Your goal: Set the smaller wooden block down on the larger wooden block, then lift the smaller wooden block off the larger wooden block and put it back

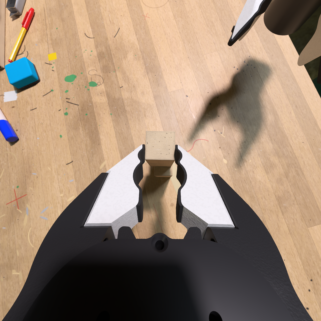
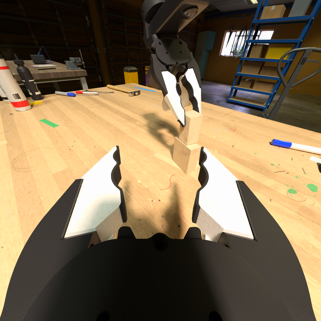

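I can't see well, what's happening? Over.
Left gripper shut on smaller wooden block, resting atop larger wooden block. Right gripper open, empty. Nothing blocking.

We cannot read any words or numbers here. The white tube with red bands (image 2: 12, 86) has a sticker with black stripes (image 2: 16, 96) and some tiny print, too small for us to read. The black bottle (image 2: 28, 81) beside it has a pale label, too blurry to read. A little dark plate (image 2: 303, 60) sits on the grey handle (image 2: 295, 73). On the table (image 1: 173, 69) we see a drawn red cross (image 1: 16, 198) and a pencil curl (image 1: 95, 76).
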`<state>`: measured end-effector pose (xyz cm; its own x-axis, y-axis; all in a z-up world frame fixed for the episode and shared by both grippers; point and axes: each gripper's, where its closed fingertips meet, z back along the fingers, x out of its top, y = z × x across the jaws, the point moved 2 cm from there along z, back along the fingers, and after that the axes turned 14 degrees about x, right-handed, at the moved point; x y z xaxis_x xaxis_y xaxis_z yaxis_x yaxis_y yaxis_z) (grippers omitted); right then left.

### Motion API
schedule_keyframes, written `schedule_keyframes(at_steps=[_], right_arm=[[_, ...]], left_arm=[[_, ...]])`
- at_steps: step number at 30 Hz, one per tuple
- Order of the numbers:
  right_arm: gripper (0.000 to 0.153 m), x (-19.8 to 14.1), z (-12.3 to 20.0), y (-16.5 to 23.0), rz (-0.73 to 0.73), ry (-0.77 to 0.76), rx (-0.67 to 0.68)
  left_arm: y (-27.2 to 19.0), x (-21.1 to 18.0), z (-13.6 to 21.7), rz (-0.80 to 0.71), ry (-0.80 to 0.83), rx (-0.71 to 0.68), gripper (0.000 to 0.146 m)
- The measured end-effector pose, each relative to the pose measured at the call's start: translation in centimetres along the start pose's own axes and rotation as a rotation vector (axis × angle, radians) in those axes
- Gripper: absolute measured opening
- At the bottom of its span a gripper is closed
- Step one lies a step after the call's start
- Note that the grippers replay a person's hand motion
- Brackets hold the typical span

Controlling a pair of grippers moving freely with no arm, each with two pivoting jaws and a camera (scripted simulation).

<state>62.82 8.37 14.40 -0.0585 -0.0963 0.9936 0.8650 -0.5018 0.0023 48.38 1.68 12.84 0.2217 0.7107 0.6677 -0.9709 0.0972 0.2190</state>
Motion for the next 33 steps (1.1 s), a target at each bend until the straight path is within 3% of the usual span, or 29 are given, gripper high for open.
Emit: schedule_keyframes(at_steps=[7, 13, 21, 25, 33], right_arm=[[0.092, -0.1, -0.1, 0.1, 0.001, 0.005, 0.005], [0.092, -0.1, -0.2, 0.3, 0.004, 0.008, 0.008], [0.091, 0.0, -0.4, 0.2, 0.006, 0.004, 0.004], [0.091, 0.1, -0.7, 0.3, 0.011, 0.004, 0.014], [0.09, 0.0, -1.1, 0.5, 0.005, 0.003, 0.024]], left_arm=[[-0.2, 0.4, 0.0, 0.014, -0.019, 0.001, 0.034], [0.3, 1.6, 0.8, 0.067, -0.087, 0.012, 0.043], [1.2, 4.0, 4.9, 0.199, -0.302, 0.055, 0.056], [0.8, 2.3, 5.1, 0.192, -0.215, 0.083, 0.059], [0.0, -0.1, 1.9, 0.152, -0.066, 0.07, 0.056]])
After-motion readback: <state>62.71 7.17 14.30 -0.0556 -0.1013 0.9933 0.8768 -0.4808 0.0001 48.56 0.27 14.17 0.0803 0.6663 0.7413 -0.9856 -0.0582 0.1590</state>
